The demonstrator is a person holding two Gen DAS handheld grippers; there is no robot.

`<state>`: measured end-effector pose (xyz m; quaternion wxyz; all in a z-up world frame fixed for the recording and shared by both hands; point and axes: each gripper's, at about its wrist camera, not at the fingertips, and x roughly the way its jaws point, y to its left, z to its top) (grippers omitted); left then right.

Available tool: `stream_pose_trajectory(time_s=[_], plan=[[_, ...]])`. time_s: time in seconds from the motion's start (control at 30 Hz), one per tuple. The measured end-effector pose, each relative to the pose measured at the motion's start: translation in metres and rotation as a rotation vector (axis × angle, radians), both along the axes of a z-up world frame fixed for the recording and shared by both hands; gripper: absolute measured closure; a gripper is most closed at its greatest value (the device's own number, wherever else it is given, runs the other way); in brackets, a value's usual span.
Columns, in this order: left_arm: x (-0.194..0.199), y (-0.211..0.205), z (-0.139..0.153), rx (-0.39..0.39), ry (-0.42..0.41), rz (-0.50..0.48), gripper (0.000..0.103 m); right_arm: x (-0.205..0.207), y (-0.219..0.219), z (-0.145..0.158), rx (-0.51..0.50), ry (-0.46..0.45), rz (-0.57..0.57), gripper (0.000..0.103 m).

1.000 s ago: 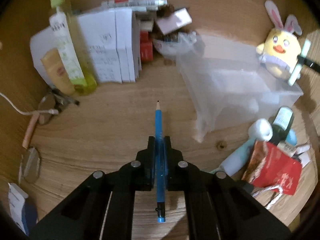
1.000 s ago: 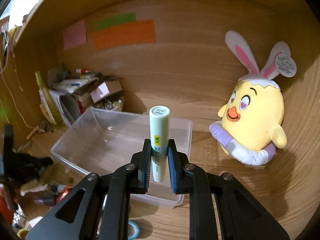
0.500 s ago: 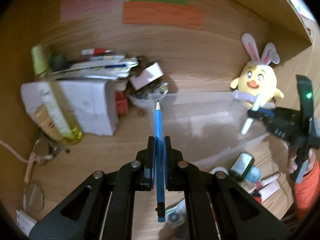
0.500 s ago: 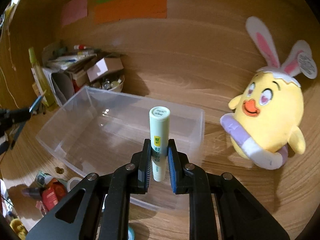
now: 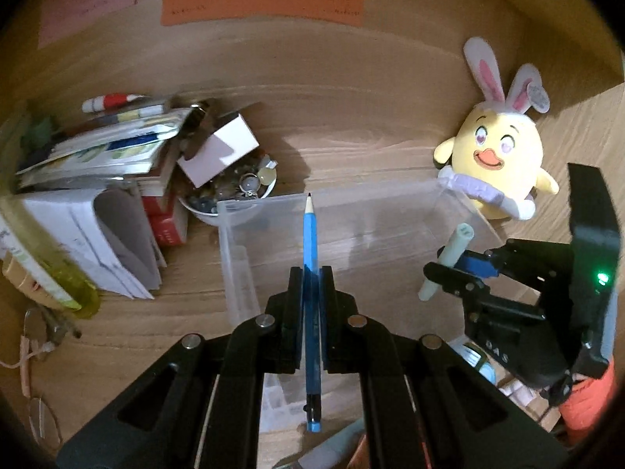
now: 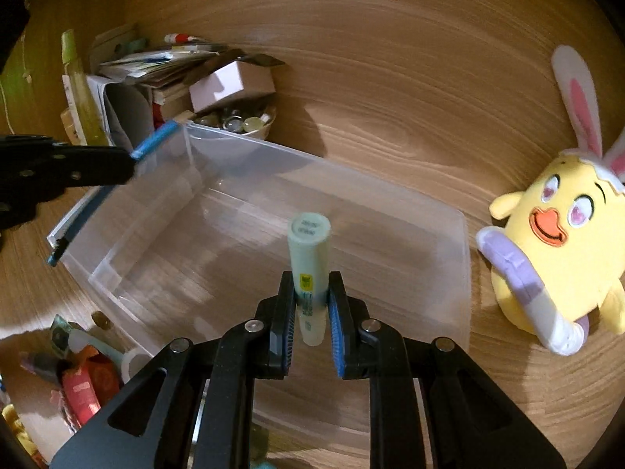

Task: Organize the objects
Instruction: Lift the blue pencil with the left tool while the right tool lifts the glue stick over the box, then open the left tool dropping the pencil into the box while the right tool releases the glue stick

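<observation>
My left gripper [image 5: 311,277] is shut on a blue pencil [image 5: 310,234] whose tip points over the near wall of a clear plastic bin [image 5: 234,258]. My right gripper [image 6: 310,293] is shut on a pale green tube [image 6: 308,258], held upright over the bin's [image 6: 449,258] inside. The right gripper with the tube [image 5: 449,258] also shows in the left wrist view at the bin's right side. The left gripper with the pencil [image 6: 152,142] shows in the right wrist view at the bin's left end. The bin looks empty.
A yellow bunny-eared plush [image 5: 502,156] sits right of the bin. A pile of books, papers and a white box [image 5: 218,148] with a bowl of small items [image 5: 242,187] stands at the left. A yellow-green bottle [image 5: 47,269] leans far left. Small clutter [image 6: 82,375] lies before the bin.
Both grippers have moved closer to the bin. The pencil tip now reaches over the bin's wall, and the tube hangs lower over its inside.
</observation>
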<state>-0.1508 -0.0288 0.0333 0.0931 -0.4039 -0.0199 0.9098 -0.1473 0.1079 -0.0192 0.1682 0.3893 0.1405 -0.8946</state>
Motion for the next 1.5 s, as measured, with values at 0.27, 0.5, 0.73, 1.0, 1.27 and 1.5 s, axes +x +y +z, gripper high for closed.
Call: stream_pose_trajectory(time_s=[0.27,0.5,0.73,1.0,1.27,1.5], plan=[[-0.019,0.004,-0.016,0.005,-0.055,-0.014,0.097,-0.012,-0.012,-0.006,-0.025,-0.052,0.029,0.088],[-0.031,0.004,-0.031,0.007,-0.102,-0.014,0.097,-0.022,-0.014,-0.013,-0.076,-0.114,0.035,0.088],[-0.033,0.002,-0.033,0.021,-0.108,-0.015,0.097,-0.023,-0.014,-0.014,-0.083,-0.125,0.036,0.088],[-0.017,0.004,-0.021,-0.011,-0.056,-0.028,0.097,-0.017,-0.012,-0.007,-0.078,-0.111,0.032,0.075],[0.013,0.006,0.0,-0.065,0.041,-0.022,0.068,0.018,0.001,0.025,-0.087,-0.003,0.029,0.045],[0.042,0.008,0.016,-0.086,0.121,-0.013,0.042,0.053,0.021,0.05,-0.123,0.082,-0.006,0.022]])
